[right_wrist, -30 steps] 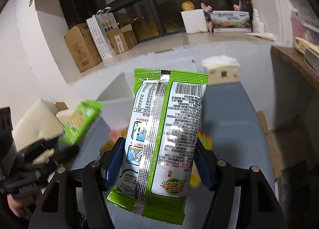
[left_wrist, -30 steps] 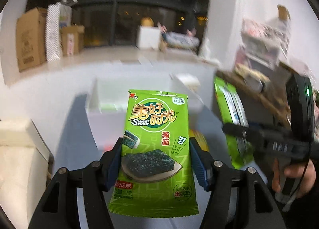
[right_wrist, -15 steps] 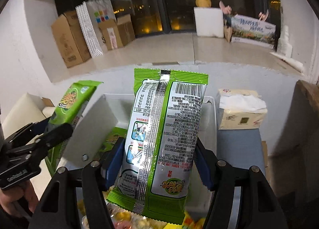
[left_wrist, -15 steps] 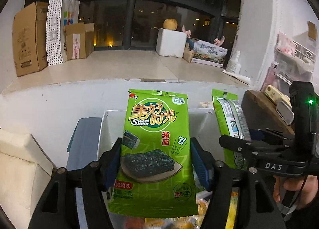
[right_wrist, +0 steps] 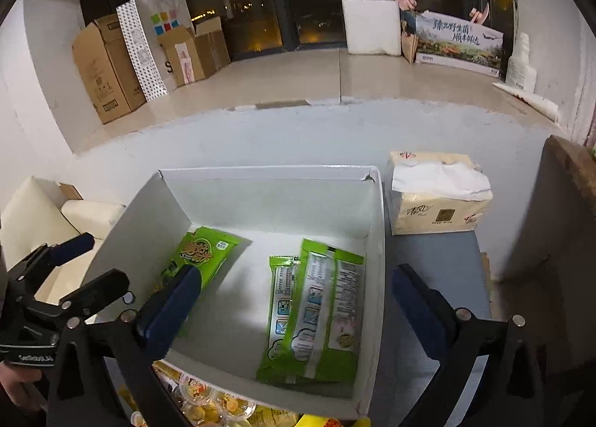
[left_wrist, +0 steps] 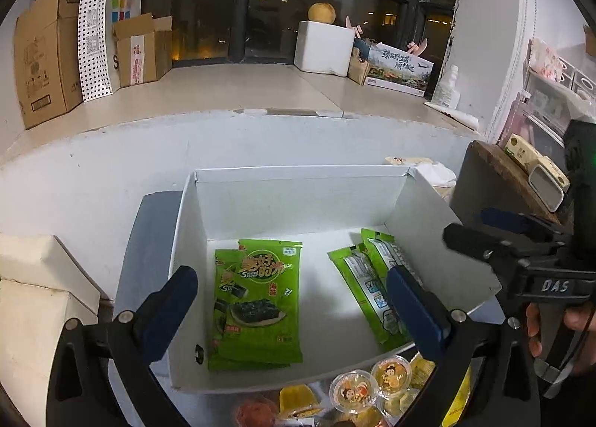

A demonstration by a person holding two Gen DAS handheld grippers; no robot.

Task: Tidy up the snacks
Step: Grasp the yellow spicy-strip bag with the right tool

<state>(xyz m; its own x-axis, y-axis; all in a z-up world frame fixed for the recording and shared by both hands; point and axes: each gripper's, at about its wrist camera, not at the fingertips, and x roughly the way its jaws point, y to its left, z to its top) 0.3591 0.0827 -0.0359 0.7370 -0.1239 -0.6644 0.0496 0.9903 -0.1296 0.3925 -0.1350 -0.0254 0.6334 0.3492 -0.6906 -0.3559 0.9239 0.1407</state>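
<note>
A white cardboard box [left_wrist: 298, 200] [right_wrist: 268, 185] sits in front of both grippers. A green seaweed snack pack [left_wrist: 260, 300] lies face up on another like it in the box's left half, also seen as a green pack [right_wrist: 197, 252]. Green packs lying back side up [left_wrist: 372, 289] [right_wrist: 320, 311] rest in the right half. My left gripper [left_wrist: 294, 304] hovers over the box, jaws opening wide with nothing pressed between them. My right gripper [right_wrist: 298, 300] is likewise opening above the right-hand packs, its pads touching nothing.
Small jelly cups and yellow snacks [left_wrist: 372, 389] [right_wrist: 201, 401] lie just before the box's near wall. A tissue pack [right_wrist: 436, 196] stands right of the box. A wooden board [left_wrist: 499, 181] and cream cushions [left_wrist: 33, 293] flank the table. Cardboard boxes [left_wrist: 44, 54] line the window ledge.
Both grippers let go of their green packs, which now lie in the white box. Their jaws have spread wide. Both hands moved forward over the box.
</note>
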